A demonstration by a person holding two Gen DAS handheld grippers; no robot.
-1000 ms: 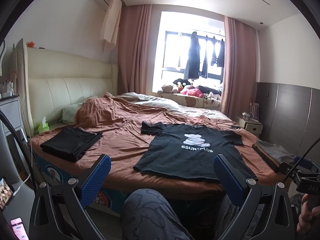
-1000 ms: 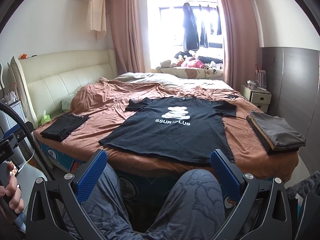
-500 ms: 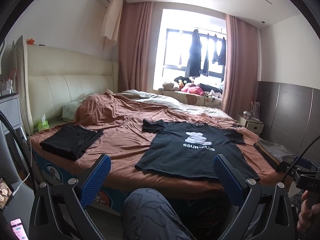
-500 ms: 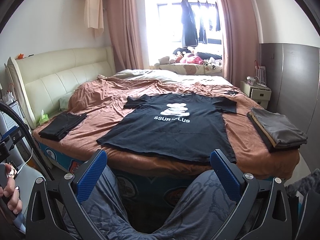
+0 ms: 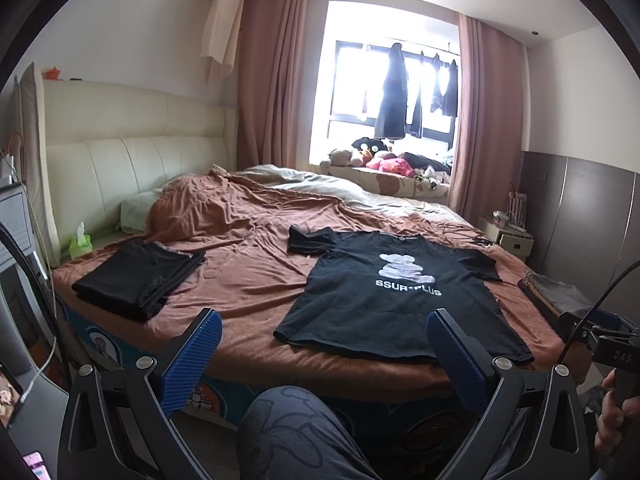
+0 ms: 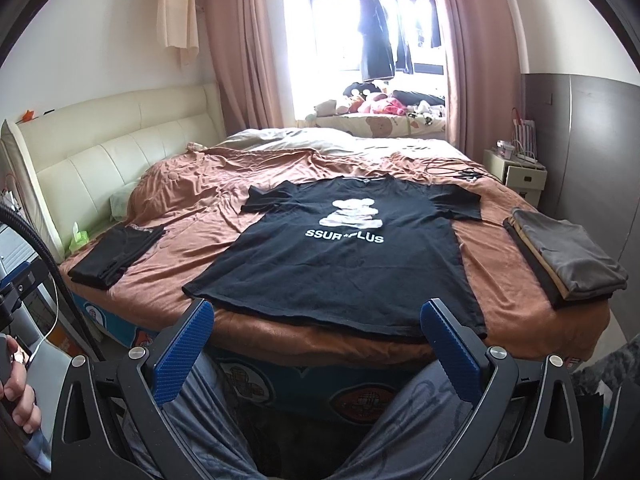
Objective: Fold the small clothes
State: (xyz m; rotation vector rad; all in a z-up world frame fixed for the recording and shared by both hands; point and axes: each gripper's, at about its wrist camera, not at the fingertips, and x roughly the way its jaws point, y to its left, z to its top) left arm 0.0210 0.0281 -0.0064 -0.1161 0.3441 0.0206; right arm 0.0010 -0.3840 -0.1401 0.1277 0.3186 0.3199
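A black T-shirt (image 5: 396, 300) (image 6: 344, 256) with a white bear print lies spread flat, front up, on the brown bedspread (image 5: 248, 264) (image 6: 192, 220), its hem toward me. My left gripper (image 5: 324, 344) hovers open short of the bed's near edge, nothing between its blue pads. My right gripper (image 6: 318, 334) is also open and empty, held just before the shirt's hem. Both are apart from the cloth.
A folded black pile (image 5: 136, 276) (image 6: 114, 256) sits at the bed's left corner; a folded grey and tan stack (image 6: 568, 258) (image 5: 560, 292) at the right. A tissue box (image 5: 80, 244) rests by the headboard. The person's knees (image 5: 292, 432) are below the grippers. A nightstand (image 6: 520, 168) stands at far right.
Both grippers have risen and come slightly closer to the bed, so the shirt sits lower and larger in view. Their jaws stay open; the clothes have not moved.
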